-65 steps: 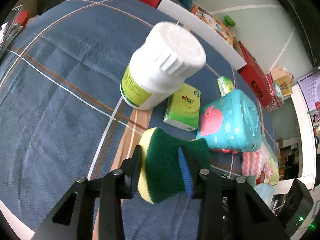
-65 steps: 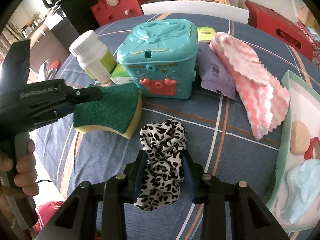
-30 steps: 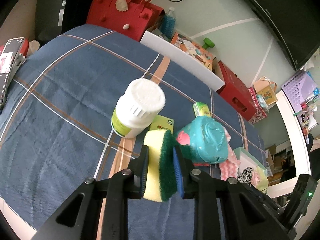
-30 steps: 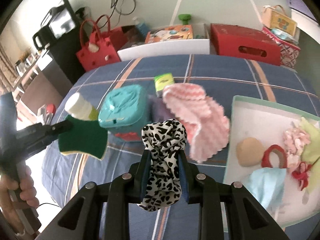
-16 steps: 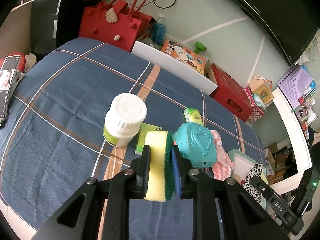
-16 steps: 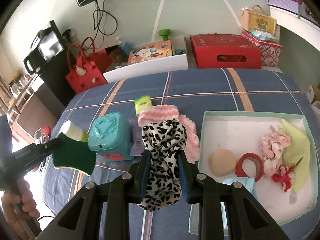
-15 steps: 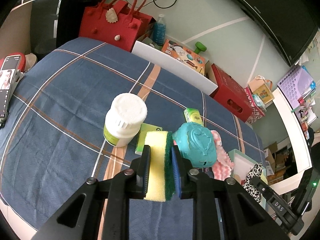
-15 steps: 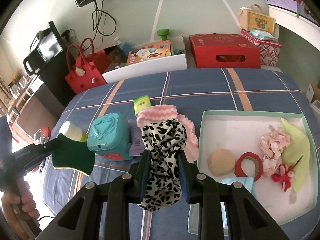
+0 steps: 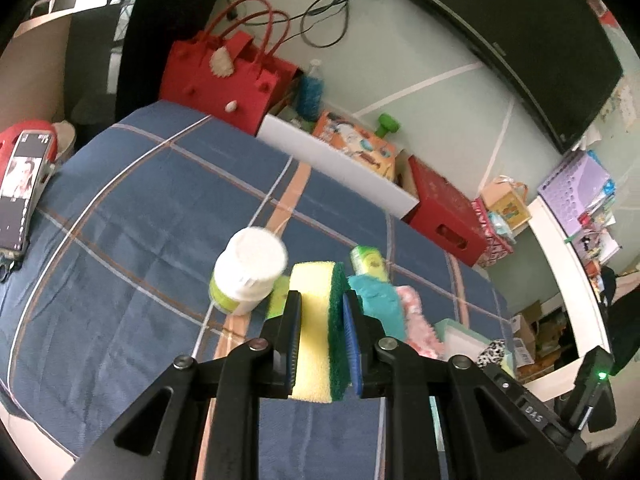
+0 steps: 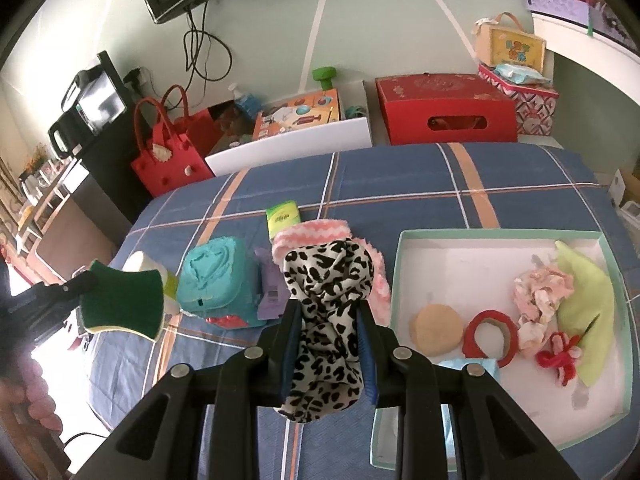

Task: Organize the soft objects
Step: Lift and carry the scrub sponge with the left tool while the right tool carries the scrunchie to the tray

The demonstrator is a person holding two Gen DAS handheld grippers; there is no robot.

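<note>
Two handheld grippers are hanging over a table covered in a blue plaid cloth [image 10: 400,176], each carrying one soft item.

On the left, the left gripper [image 9: 322,340] is pinching a sponge [image 9: 318,330], yellow foam with a green scouring face, held clear of the cloth. Its jaws are pressing on the two broad faces and squeezing the foam thin. The sponge looks light and springy, so it is likely to swell back as soon as the jaws part; gripping across the flat faces near the middle, as here, seems the steadiest hold. The rough green side should resist slipping.

Below it, a white bottle [image 9: 248,276] is standing on the cloth beside a teal plastic case [image 10: 218,280]. Next along, a pink fluffy cloth [image 10: 374,268] is lying touching the case.

In the centre of the right wrist view, the right gripper [image 10: 327,354] is pinching a leopard-print scrunchie [image 10: 326,320], its jaws closing on the bunched fabric with loose folds spilling above and below. This looks limp and very light, probably slippery, so it is best held at its thickest gather.

On the right, a shallow tray [image 10: 496,234] with a pale green rim is lying on the cloth, already holding a tan puff [image 10: 436,330], a red ring [image 10: 490,338], pink fabric and a lime cloth [image 10: 588,304]. It appears to be where both held items belong.
</note>
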